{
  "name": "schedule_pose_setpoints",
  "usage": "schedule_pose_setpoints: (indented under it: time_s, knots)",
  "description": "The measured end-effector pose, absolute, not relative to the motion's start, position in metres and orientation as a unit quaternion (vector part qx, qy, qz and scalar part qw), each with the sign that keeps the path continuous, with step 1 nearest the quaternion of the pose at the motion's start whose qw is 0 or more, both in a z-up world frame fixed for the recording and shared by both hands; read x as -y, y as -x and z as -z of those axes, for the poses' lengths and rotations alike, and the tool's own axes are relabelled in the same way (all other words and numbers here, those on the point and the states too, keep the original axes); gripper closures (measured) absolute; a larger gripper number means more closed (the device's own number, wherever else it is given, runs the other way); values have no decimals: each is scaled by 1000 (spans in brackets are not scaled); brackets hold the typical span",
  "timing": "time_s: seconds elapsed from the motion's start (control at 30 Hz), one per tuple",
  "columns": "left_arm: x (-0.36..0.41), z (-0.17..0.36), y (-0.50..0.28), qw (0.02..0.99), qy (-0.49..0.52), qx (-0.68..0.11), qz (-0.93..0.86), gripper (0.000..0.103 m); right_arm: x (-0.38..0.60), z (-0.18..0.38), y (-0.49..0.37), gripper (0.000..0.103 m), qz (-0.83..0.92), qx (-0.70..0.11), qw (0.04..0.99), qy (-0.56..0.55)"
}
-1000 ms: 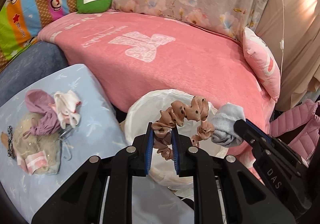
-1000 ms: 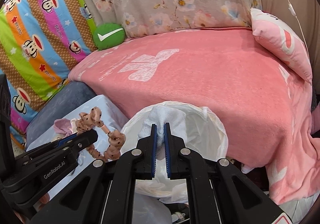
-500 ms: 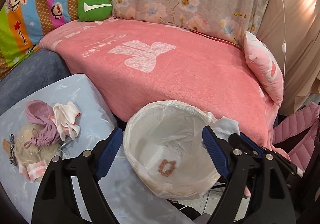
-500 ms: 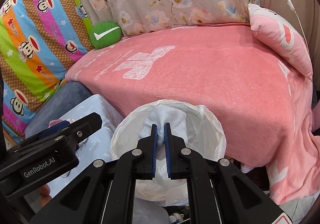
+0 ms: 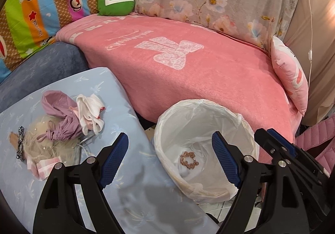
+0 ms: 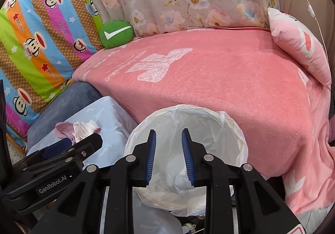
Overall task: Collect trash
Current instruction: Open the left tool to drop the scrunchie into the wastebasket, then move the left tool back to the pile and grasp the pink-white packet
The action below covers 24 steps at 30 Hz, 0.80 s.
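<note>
Below, the left tool [image 5: 170,160] hangs with its blue-padded fingers [image 5: 114,157] spread wide and holding nothing, poised over the white plastic-lined round trash bin [image 5: 165,121]. A brown dotted fabric scrunchie [image 5: 189,160] lies at the bottom of the bin, on the crumpled liner. The right tool [image 6: 168,158] is also parted and carries nothing, its ribbed blue pads [image 6: 151,157] framing the bin's mouth [image 6: 232,123], where pale crumpled material shows inside, though what it is cannot be told. To the left of the bin, a pale blue patterned surface [image 5: 117,98] carries a heap of things: a mauve drawstring cloth pouch [image 5: 59,119], a white cloth with red trim [image 5: 90,113] touching it, a tangle of blond hair [image 5: 41,144] beneath, and a pink-and-white folded piece [image 5: 45,168] at the near edge. Behind the bin runs a pink fleece blanket with a white bow print [image 5: 188,66], with a green round cushion bearing a white tick [image 5: 115,1] at its far end and a pink pillow [image 5: 291,75] to the right.
</note>
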<state>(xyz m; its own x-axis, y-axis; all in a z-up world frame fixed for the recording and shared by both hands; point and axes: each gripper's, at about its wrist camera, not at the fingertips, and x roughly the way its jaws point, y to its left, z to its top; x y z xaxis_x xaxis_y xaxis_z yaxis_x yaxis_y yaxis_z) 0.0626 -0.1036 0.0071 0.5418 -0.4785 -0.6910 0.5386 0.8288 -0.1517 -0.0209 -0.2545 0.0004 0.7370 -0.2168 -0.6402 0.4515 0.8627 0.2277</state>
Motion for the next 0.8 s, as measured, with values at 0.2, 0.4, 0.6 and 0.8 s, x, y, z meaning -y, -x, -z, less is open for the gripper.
schedule_pose_setpoints:
  time_s: [0.2,0.4,0.6,0.8]
  knots:
    - [85,-5,-66,883,-32,-382,271,25,233,-2,15,72,166,-320,916,-174]
    - [61,0,-71,883,-12,-395,252,25,211,-1,10,71,149,-329,919,-161]
    - [40,2,-74,886,2,-400,235,24,191,-1,4,71,134,-336,920,-148]
    - [17,4,-79,889,17,-403,217,24,175,-4,-3,65,123,-338,922,-140]
